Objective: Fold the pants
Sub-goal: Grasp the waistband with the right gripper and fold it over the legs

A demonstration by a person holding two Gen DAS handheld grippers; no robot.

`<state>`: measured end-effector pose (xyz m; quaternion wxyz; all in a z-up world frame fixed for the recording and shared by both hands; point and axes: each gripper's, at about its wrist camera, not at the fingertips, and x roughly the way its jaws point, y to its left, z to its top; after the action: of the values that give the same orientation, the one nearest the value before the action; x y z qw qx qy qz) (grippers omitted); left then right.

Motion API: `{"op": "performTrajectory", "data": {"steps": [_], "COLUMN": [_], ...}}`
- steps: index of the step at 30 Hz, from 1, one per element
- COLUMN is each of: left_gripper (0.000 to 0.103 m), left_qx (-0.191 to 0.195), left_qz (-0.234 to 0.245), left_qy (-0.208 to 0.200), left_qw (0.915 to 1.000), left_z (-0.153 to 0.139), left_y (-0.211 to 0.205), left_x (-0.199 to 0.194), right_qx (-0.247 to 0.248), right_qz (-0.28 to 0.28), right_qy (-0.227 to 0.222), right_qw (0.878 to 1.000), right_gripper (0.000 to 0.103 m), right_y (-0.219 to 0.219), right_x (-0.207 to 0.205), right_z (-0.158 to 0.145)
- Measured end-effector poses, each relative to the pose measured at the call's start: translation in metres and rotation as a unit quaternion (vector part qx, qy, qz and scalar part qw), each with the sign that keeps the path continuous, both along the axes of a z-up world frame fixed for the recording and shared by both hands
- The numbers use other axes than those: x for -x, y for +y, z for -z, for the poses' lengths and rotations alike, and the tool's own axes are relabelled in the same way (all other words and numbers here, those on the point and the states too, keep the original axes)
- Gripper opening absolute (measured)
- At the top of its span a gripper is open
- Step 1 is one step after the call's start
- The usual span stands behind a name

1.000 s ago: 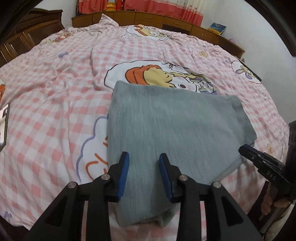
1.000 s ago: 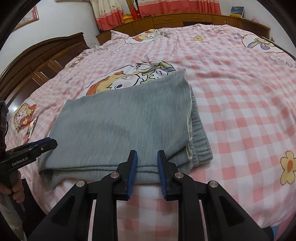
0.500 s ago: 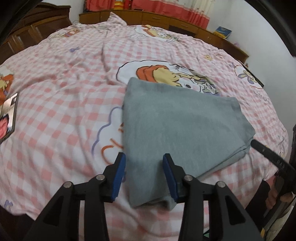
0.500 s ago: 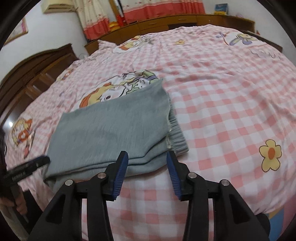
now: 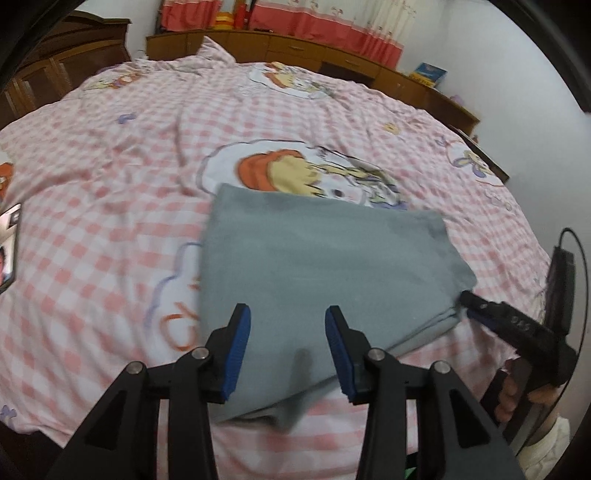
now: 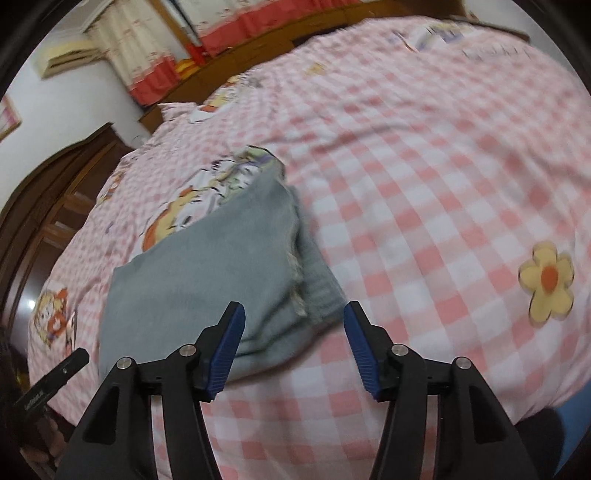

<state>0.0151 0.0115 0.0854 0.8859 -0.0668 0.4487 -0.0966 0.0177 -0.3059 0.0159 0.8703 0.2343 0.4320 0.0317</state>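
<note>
The grey pants point(image 5: 317, 266) lie folded into a flat stack on the pink checked bedspread point(image 5: 110, 177). In the right wrist view the pants point(image 6: 207, 273) show their ribbed waistband end at the right. My left gripper point(image 5: 288, 347) hovers open above the near edge of the stack, nothing between its blue pads. My right gripper point(image 6: 293, 343) is rolled to one side and its jaws are opening, clear of the waistband corner. The right gripper point(image 5: 513, 328) also shows at the right edge of the left wrist view, held by a hand.
A phone point(image 5: 9, 247) lies on the bedspread at the left. Dark wooden cabinets point(image 5: 314, 51) and red curtains point(image 5: 325, 26) line the far wall. A wardrobe point(image 6: 48, 221) stands to the left of the bed. The other gripper's tip point(image 6: 55, 380) shows at lower left.
Both grippers have let go of the pants' near edge, opened and drawn back from the stack. The right gripper rolled, so its view tilts. The pants stayed flat.
</note>
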Motion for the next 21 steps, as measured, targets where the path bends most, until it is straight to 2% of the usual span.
{"op": "performTrajectory", "data": {"steps": [6, 8, 10, 14, 17, 19, 21], "left_gripper": [0.044, 0.044, 0.044, 0.045, 0.046, 0.046, 0.046], "left_qx": [-0.008, -0.022, -0.039, -0.058, -0.074, -0.081, -0.081], "left_qz": [0.033, 0.034, 0.027, 0.027, 0.025, 0.026, 0.026], "left_qy": [0.015, 0.027, 0.038, 0.03, 0.025, 0.021, 0.02], "left_qw": [0.9993, 0.9988, 0.9981, 0.9975, 0.9966, 0.9961, 0.9962], "left_z": [0.015, 0.026, 0.037, 0.043, 0.047, 0.047, 0.046], "left_y": [-0.045, -0.059, -0.065, -0.07, -0.074, -0.075, -0.075], "left_x": [-0.012, -0.018, -0.02, -0.016, -0.013, -0.012, -0.012], "right_qx": [-0.08, -0.095, -0.083, -0.069, -0.068, -0.074, -0.073], "right_qz": [0.007, 0.0, -0.006, -0.009, -0.003, -0.005, -0.008], "right_qy": [0.0, -0.001, -0.002, -0.016, -0.017, -0.023, -0.032], "right_qw": [0.997, 0.995, 0.997, 0.997, 0.998, 0.997, 0.997], "right_gripper": [0.057, 0.057, 0.057, 0.055, 0.046, 0.03, 0.024], "right_y": [-0.007, -0.003, 0.003, 0.012, 0.012, 0.011, 0.012], "right_x": [0.0, -0.004, -0.007, -0.012, -0.016, -0.017, -0.016], "right_z": [0.013, 0.016, 0.019, 0.023, 0.024, 0.024, 0.02]}}
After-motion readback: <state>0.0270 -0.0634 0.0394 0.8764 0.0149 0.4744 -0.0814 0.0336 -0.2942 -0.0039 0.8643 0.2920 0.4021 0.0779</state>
